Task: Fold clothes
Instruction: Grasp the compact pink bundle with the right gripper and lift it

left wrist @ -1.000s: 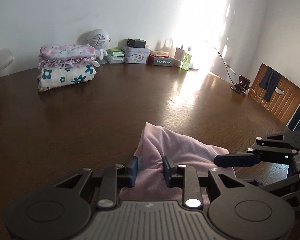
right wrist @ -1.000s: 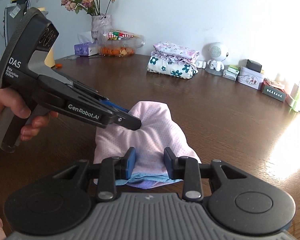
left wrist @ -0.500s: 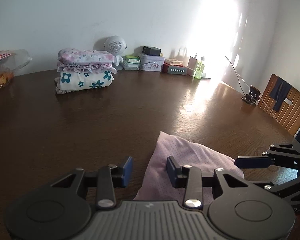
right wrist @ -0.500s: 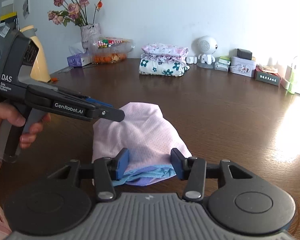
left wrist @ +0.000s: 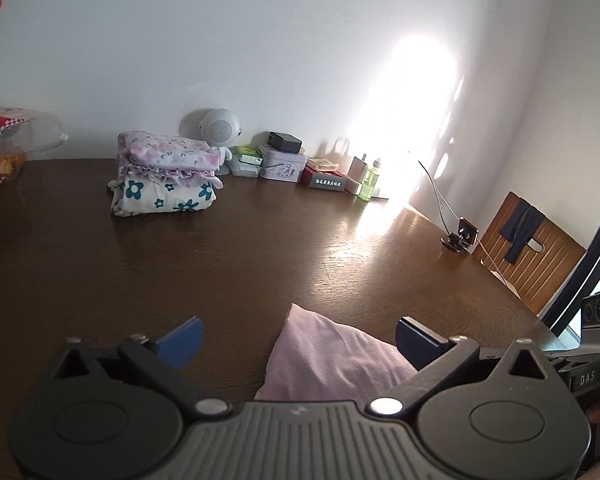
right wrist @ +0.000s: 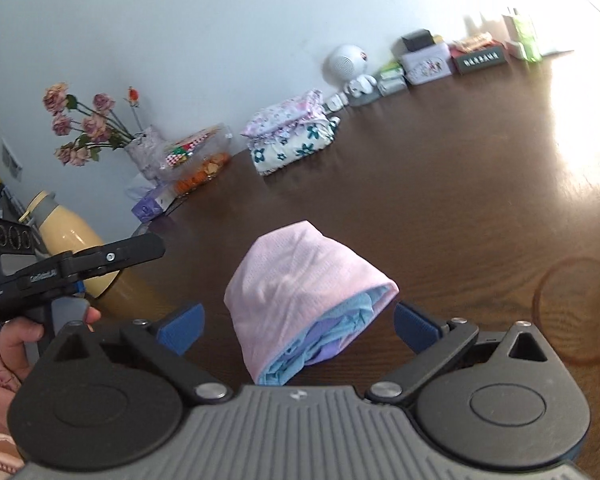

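Observation:
A folded pink garment [right wrist: 296,280] with blue and purple layers showing at its near end lies on the dark wooden table [right wrist: 460,184]. My right gripper [right wrist: 298,326] stands open, its blue pads on either side of the bundle's near end, not touching it. My left gripper [left wrist: 298,338] is open too, above the table with the pink garment [left wrist: 332,360] below and between its fingers. The left gripper's body [right wrist: 72,268] shows at the left of the right wrist view, held by a hand.
A stack of folded floral clothes [left wrist: 164,176] sits at the back by a white round speaker [left wrist: 220,130]. Small boxes and tins [left wrist: 284,160] line the wall. A vase of flowers [right wrist: 96,128], a snack container [right wrist: 196,156] and a yellow bottle [right wrist: 72,248] stand left. A wooden chair [left wrist: 536,248] stands right.
Both grippers opened wide and let go of the pink garment, which now lies folded on the table. Both pulled back and up; the right view has tilted.

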A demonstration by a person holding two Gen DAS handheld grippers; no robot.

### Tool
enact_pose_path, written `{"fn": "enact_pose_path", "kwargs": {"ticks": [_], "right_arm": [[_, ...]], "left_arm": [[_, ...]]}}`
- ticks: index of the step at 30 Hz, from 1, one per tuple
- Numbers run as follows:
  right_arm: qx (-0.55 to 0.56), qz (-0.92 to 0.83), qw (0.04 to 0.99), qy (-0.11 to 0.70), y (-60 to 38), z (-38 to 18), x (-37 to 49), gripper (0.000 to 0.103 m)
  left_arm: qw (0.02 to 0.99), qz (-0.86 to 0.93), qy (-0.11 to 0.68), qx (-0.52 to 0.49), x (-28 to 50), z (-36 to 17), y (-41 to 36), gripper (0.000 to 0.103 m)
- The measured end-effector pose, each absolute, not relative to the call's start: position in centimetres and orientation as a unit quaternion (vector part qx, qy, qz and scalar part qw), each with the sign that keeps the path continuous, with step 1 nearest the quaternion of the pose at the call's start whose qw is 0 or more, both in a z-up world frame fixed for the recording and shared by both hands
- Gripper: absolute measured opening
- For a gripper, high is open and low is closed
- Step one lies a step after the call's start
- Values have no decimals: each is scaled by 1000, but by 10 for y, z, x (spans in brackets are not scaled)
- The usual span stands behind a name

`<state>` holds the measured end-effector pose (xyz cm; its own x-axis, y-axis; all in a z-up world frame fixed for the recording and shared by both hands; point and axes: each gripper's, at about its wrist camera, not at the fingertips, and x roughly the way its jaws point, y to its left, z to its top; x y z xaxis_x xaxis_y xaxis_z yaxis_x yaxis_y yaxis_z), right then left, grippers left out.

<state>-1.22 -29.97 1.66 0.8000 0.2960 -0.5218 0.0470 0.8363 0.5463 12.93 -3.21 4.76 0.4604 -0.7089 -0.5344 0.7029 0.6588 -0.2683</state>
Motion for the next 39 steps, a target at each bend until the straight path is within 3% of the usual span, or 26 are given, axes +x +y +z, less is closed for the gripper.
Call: {"fn": "enact_pose_path", "kwargs": {"ticks": [5,9,12,14,16,20,24,30,39], "right_arm": [[330,45,884,328,-299,2,-4,103],[374,29,863,338,-296,-9,6,102],[395,16,854,338,-292,-16,12,95],[411,8,849,331,-290,-20,13,82],[426,-6,845,322,-291,-23,14,73],[458,-21,835,304,-294,-33,16,49],[468,-21,833,295,-295,-39,19,42],[470,-15,832,293,-295,-44,27,33],[464,21,829,312,-306,-46,37,22]], "left_arm": [[821,-442,360,23,160,34,-57,103],[786,-462,409,35,196,11,-81,78],[758,-479,441,31,217,-6,-90,73],[742,-488,459,32,227,-14,-93,66],[728,-500,469,32,233,-22,-93,52],[706,-529,471,24,236,-26,-93,43],[695,-545,469,15,237,-30,-92,40],[683,-546,483,-37,247,-43,-81,22],[693,-529,480,-96,245,-52,-70,14]]}}
